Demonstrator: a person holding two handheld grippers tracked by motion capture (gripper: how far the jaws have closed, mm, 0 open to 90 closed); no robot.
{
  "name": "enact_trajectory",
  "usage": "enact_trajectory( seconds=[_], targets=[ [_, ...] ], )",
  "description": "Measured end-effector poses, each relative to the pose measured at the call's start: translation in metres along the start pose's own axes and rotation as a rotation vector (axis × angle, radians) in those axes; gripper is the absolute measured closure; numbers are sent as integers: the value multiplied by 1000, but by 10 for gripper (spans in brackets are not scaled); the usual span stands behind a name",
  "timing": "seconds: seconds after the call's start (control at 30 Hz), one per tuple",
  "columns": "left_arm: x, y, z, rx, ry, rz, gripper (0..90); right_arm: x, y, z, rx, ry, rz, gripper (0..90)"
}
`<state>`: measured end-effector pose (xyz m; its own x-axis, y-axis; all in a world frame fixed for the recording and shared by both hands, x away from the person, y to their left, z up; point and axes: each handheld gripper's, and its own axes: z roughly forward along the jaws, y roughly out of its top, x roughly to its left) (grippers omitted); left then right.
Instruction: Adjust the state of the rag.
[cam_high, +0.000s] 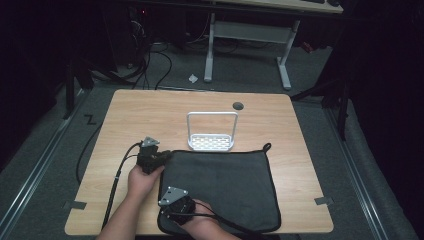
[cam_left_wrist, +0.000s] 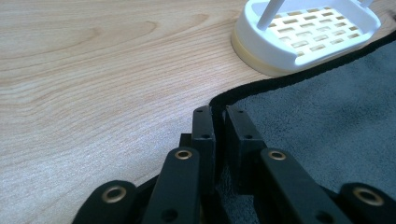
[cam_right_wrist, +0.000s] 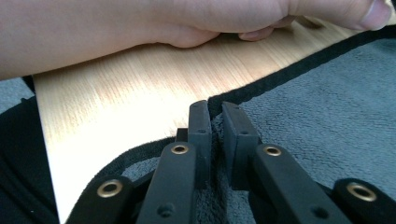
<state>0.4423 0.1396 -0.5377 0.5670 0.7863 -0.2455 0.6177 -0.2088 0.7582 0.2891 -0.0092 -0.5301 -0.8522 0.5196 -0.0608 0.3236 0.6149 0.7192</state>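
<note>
A dark grey mat (cam_high: 225, 187) with black trim lies flat on the near half of the wooden table (cam_high: 150, 115). My left gripper (cam_high: 161, 156) is shut on the mat's far left corner; in the left gripper view the jaws pinch the mat (cam_left_wrist: 327, 116) edge at the left gripper (cam_left_wrist: 218, 114) tips. My right gripper (cam_high: 172, 202) is shut on the mat's near left edge; the right gripper (cam_right_wrist: 215, 109) jaws clamp the mat (cam_right_wrist: 327, 102) fabric. A person's hand (cam_right_wrist: 140, 28) and forearm lie across the table beyond it.
A white slotted soap-dish stand (cam_high: 211, 135) with a tall wire handle sits just beyond the mat's far edge, also close in the left gripper view as the stand (cam_left_wrist: 303, 37). A round cable hole (cam_high: 238, 106) lies further back. Cables (cam_high: 115, 180) trail off the table's left front.
</note>
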Motion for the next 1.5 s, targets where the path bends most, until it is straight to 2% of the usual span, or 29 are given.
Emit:
enact_trajectory(
  seconds=[0.07,0.2,0.3,0.37,0.43,0.5,0.63,0.77,0.9,1.0,1.03,1.07,1.17,1.27,1.3,1.33,1.37,1.5],
  targets=[
    [0,0,0,7,-11,-10,821,-1,1,-6,-19,-13,-3,843],
    [0,2,-2,-8,-28,-47,832,-8,5,-28,-87,-38,0,843],
    [-7,3,-1,-50,-58,-70,841,-13,8,-46,-130,-56,1,843],
    [-9,5,-1,-83,-94,-110,842,-15,9,-55,-154,-68,3,843],
    [-9,5,-3,-131,-94,-138,843,-15,10,-62,-166,-76,3,842],
    [-6,4,-6,-155,-110,-183,843,-13,11,-66,-180,-78,1,842],
    [5,1,-19,-175,-97,-211,843,-7,17,-64,-193,-70,-16,842],
    [19,-3,-41,-202,-71,-231,843,5,29,-54,-209,-45,-37,841],
    [35,-8,-74,-203,-4,-218,844,22,47,-38,-224,-2,-73,841],
    [49,-13,-99,-217,37,-236,844,35,61,-28,-250,28,-100,840],
    [49,-13,-99,-217,37,-236,845,39,66,-26,-253,39,-100,840],
    [53,-16,-110,-223,54,-246,845,42,70,-24,-261,49,-105,840],
    [50,-15,-115,-226,70,-231,845,45,75,-24,-279,67,-99,840],
    [44,-10,-112,-232,67,-223,845,41,71,-31,-282,52,-98,841],
    [34,-5,-105,-236,54,-207,845,39,68,-35,-283,44,-95,840],
    [34,-5,-105,-236,54,-207,845,36,65,-39,-282,33,-94,840],
    [21,1,-95,-233,43,-189,845,32,60,-45,-282,21,-87,840],
    [-6,10,-71,-235,34,-158,844,16,39,-65,-273,-25,-66,839]
  ],
)
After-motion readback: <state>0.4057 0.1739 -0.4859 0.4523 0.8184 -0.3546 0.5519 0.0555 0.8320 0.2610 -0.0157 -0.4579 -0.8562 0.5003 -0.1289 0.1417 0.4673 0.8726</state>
